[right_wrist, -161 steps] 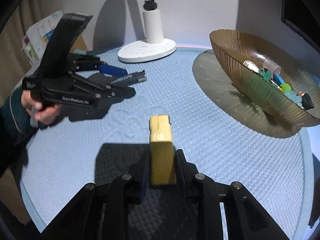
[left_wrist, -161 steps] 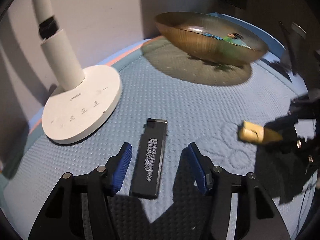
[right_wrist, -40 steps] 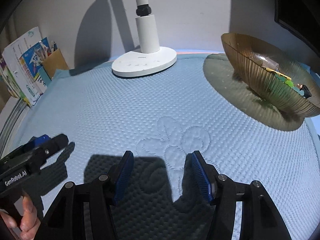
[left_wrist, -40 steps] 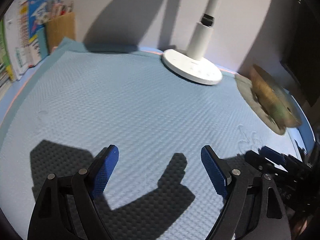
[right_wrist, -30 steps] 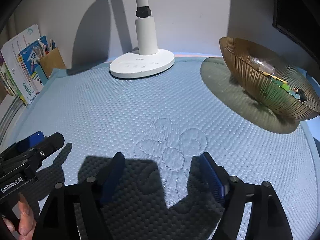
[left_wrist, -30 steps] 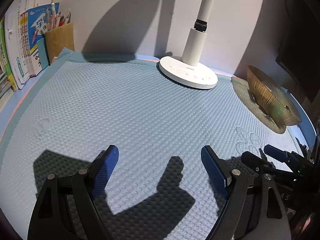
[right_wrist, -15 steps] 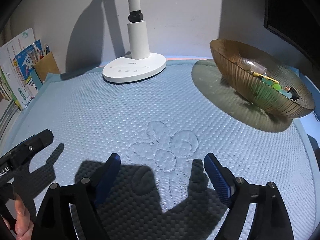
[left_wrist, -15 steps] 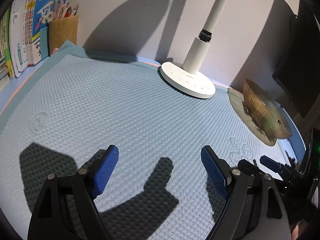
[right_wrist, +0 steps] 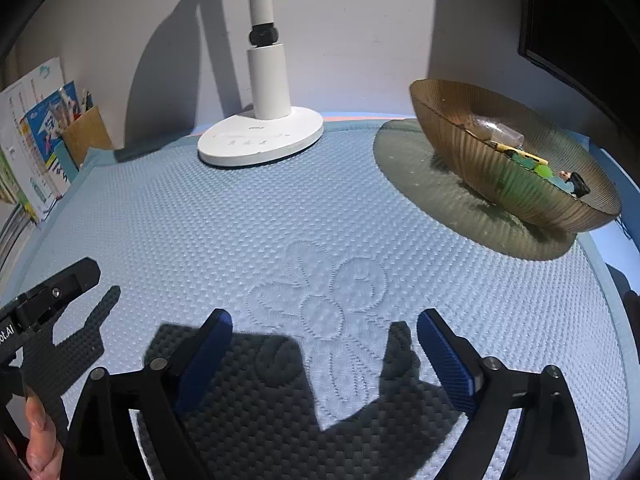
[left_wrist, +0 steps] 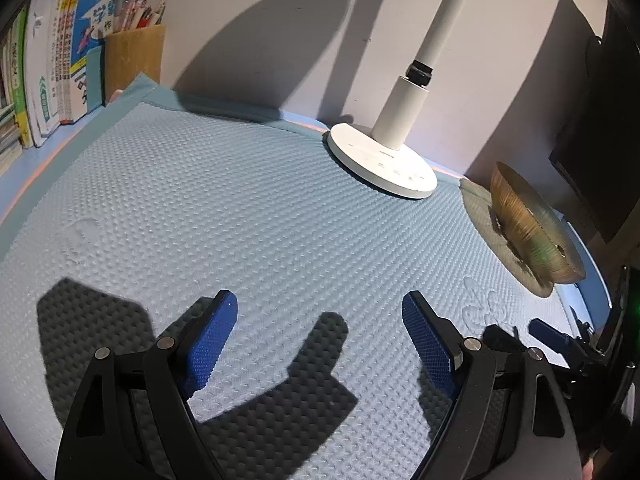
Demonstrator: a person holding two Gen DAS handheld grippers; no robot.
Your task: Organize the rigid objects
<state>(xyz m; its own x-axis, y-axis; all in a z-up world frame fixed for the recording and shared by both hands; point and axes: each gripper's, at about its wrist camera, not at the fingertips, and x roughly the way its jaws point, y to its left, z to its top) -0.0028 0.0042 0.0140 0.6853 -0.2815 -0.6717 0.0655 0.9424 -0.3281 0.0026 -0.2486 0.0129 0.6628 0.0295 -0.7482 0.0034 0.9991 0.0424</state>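
Note:
A ribbed amber glass bowl (right_wrist: pixel 480 152) stands at the right on the blue quilted mat (right_wrist: pixel 280 208) and holds several small items, among them a yellow piece, green pieces and a clear tube. The same bowl (left_wrist: pixel 532 228) shows at the far right in the left wrist view. My right gripper (right_wrist: pixel 324 332) hovers over the mat's stitched flower; its jaws are opening and nothing is between them. My left gripper (left_wrist: pixel 320 316) is open and empty above bare mat. The left gripper's black body (right_wrist: pixel 48 300) shows at the left edge of the right wrist view.
A white desk lamp (right_wrist: pixel 260 136) stands at the back of the mat by the wall; the lamp base (left_wrist: pixel 380 164) also shows in the left wrist view. A wooden pen holder (left_wrist: pixel 134 60) and upright books (left_wrist: pixel 48 72) line the back left. A dark screen (left_wrist: pixel 600 128) is at the right.
The right gripper's jaws have spread wider over the last second. Both views have tilted slightly; the bowl sits a little further left in the right wrist view. The left jaws keep the same gap.

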